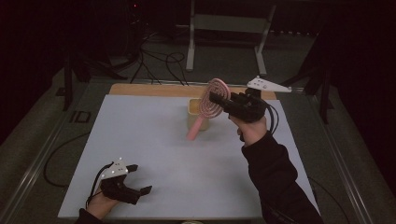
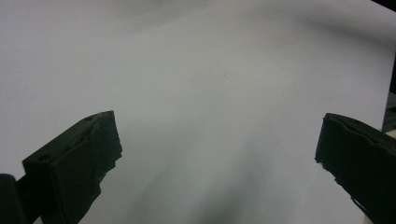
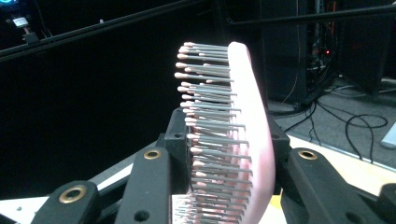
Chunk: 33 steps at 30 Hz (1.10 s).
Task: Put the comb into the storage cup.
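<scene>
1. Where the white sheet (image 1: 177, 158) covers it, the table (image 1: 154, 89) shows only a bare wooden strip along its far edge.
2. Near the far edge, right of centre, stands a cream cup (image 1: 194, 115); I cannot tell what it contains.
3. Over that cup the right gripper (image 1: 219, 99) hangs above the sheet, held by a hand in a black sleeve (image 1: 275, 177), with the grey plate on top.
4. Its jaws are clamped on a pink brush (image 1: 210, 105), gripping the round head; in the right gripper view the brush (image 3: 233, 140) stands between the jaws with its pink-tipped bristles pointing left.
5. From the head the brush's handle slants down toward the near left, in front of the cup; whether its tip touches the sheet I cannot tell.
6. At the near left corner the left gripper (image 1: 139, 179) rests low on the sheet, jaws spread wide with nothing between them; the left gripper view shows bare sheet (image 2: 210, 93) between them.
</scene>
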{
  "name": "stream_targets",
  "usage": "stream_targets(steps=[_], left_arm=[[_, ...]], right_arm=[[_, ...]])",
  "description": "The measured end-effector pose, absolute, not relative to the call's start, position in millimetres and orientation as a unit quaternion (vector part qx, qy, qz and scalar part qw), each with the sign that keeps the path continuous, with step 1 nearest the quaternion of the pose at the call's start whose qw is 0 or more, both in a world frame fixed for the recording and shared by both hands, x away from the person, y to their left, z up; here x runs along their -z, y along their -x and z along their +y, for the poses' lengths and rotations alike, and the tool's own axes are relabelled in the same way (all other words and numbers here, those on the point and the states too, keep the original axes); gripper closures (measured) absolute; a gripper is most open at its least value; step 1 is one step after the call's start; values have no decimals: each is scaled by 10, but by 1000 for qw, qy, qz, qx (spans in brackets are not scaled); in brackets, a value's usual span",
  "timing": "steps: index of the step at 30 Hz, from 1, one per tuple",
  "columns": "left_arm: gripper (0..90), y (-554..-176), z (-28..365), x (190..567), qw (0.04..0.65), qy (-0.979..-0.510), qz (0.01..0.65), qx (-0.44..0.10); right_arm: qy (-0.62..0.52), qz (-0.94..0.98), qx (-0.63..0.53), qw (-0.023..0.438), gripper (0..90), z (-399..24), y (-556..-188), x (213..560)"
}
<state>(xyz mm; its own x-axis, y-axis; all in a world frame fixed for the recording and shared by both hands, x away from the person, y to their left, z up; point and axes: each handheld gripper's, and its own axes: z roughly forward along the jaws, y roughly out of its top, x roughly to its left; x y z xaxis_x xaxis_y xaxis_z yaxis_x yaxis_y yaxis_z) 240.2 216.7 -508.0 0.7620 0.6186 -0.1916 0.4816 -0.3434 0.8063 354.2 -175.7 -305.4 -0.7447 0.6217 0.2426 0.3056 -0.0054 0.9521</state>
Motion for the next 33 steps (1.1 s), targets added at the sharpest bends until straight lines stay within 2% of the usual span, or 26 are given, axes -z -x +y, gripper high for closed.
stream_targets(steps=[33], left_arm=[[6, -2389, 2169, 5052, 471, -814, 333, -77]], right_arm=[[-359, 668, -626, 184, 651, -1820, -3987, 2760]])
